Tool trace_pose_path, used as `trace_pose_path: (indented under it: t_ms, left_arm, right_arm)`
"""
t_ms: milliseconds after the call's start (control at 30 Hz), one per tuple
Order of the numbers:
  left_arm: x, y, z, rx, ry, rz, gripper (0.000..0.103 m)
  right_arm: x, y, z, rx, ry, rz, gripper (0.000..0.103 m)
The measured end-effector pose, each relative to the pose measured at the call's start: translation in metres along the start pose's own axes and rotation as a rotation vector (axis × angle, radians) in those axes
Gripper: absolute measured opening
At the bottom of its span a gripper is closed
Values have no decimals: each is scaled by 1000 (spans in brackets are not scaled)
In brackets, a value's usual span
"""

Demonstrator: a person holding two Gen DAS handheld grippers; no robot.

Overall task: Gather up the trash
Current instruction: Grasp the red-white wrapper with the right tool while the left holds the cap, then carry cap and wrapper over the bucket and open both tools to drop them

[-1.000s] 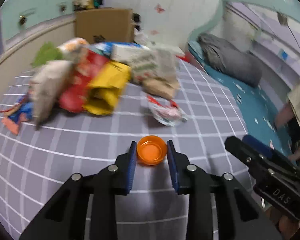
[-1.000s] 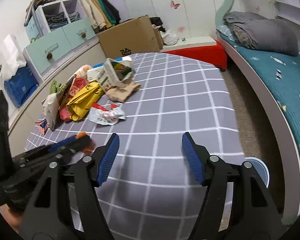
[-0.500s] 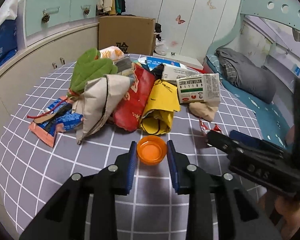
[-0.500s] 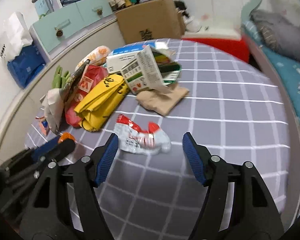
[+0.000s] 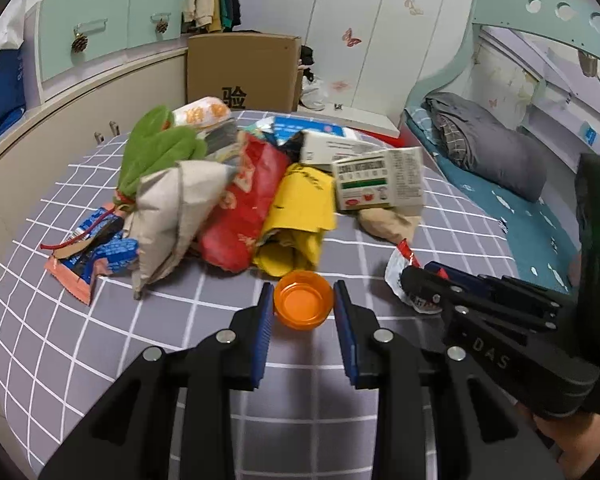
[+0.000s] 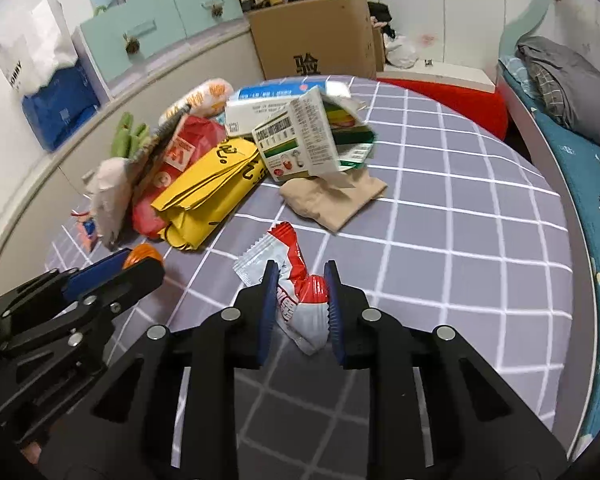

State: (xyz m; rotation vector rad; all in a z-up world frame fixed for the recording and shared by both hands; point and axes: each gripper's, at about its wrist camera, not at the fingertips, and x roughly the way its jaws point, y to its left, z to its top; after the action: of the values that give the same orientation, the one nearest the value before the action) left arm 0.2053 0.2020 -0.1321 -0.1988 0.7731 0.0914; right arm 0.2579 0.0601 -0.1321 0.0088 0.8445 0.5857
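My left gripper [image 5: 303, 300] is shut on a small orange cap [image 5: 303, 305], held just over the grey checked tablecloth [image 5: 100, 340]. The right gripper [image 6: 300, 280] has its jaws closing around a crumpled red-and-white wrapper [image 6: 288, 248]. Both blue pads touch the wrapper's sides. In the left wrist view the right gripper [image 5: 420, 276] comes in from the right and hides most of the wrapper [image 5: 396, 264]. In the right wrist view the left gripper [image 6: 140, 264] lies at the lower left with the orange cap [image 6: 142, 253] at its tips.
A heap of trash lies beyond both grippers: a yellow bag [image 5: 300, 208], a red bag [image 5: 248, 208], a green-and-white carton [image 5: 380, 184], a beige paper bag [image 5: 172, 216] and a blue snack packet [image 5: 96, 256]. A cardboard box [image 5: 244, 72] stands behind the table and a bed [image 5: 540, 216] at the right.
The right gripper swung over to the red-and-white wrapper and its jaws came in from wide open onto it. The left gripper kept hold of the orange cap.
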Motion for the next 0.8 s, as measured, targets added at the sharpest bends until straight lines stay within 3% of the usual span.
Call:
trace_pose_path:
  t_ms: [133,267,433,633,800]
  left_arm:
    - [-11,-29,-3,45,-13,-34,29]
    - [-19,-81,-12,122,-3,-120,29]
    - [-16,-157,-36,256,36,-231,29]
    - [13,-254,-76,410,157,-340,29]
    - [58,-315,-110,519,277,-367,29]
  right_arm:
    - [-40,-26,-19,66,-80,33,23]
    - [-88,-66,-46,159,-171,34,23]
    - [-146,-133,-96,317,-271,-48,23]
    - [-162,-208,-159,496,-270,-175,23]
    - [-150,-265,-208,644,-240,-283,23]
